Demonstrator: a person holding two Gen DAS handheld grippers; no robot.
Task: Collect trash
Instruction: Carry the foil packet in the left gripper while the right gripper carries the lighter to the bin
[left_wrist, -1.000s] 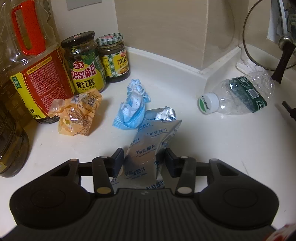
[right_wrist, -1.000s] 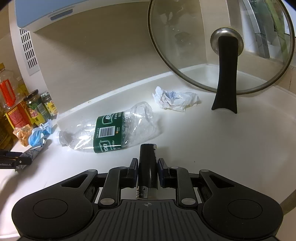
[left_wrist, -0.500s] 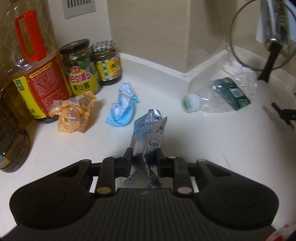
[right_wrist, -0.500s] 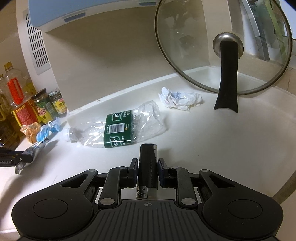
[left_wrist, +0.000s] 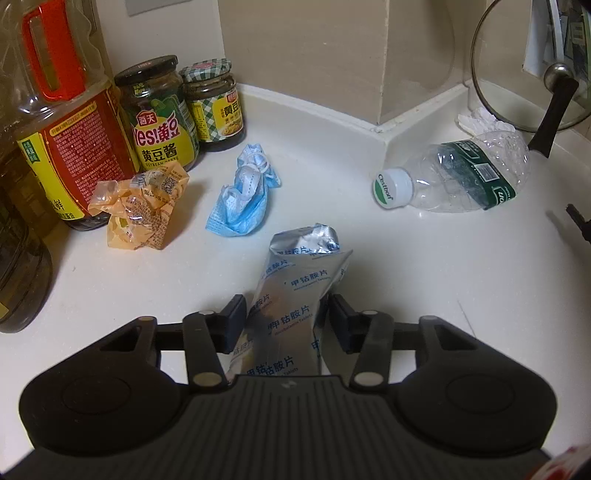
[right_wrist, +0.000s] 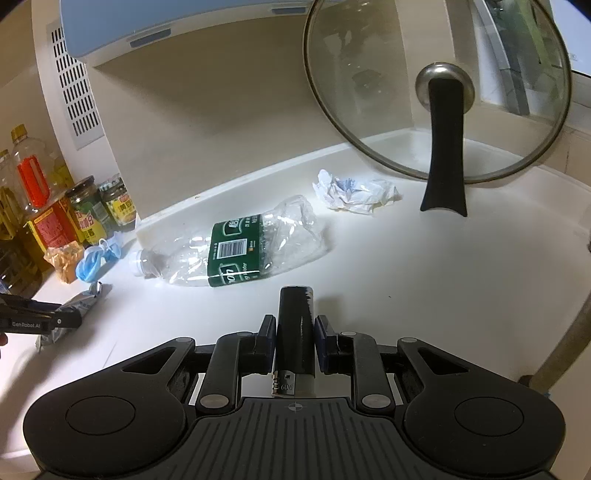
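Black battery (right_wrist: 295, 328) shows only between right tongs (right_wrist: 294, 334).

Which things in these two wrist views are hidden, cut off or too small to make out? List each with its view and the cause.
- Silver tablet pouch, left wrist view: its lower end is hidden behind the left gripper body.
- Black cylinder, right wrist view: its base is hidden by the right gripper, so what it is stays unclear.
- Oil bottle, left wrist view: its top is cut off by the frame edge.
- Sauce jars, right wrist view: labels are too small to read.
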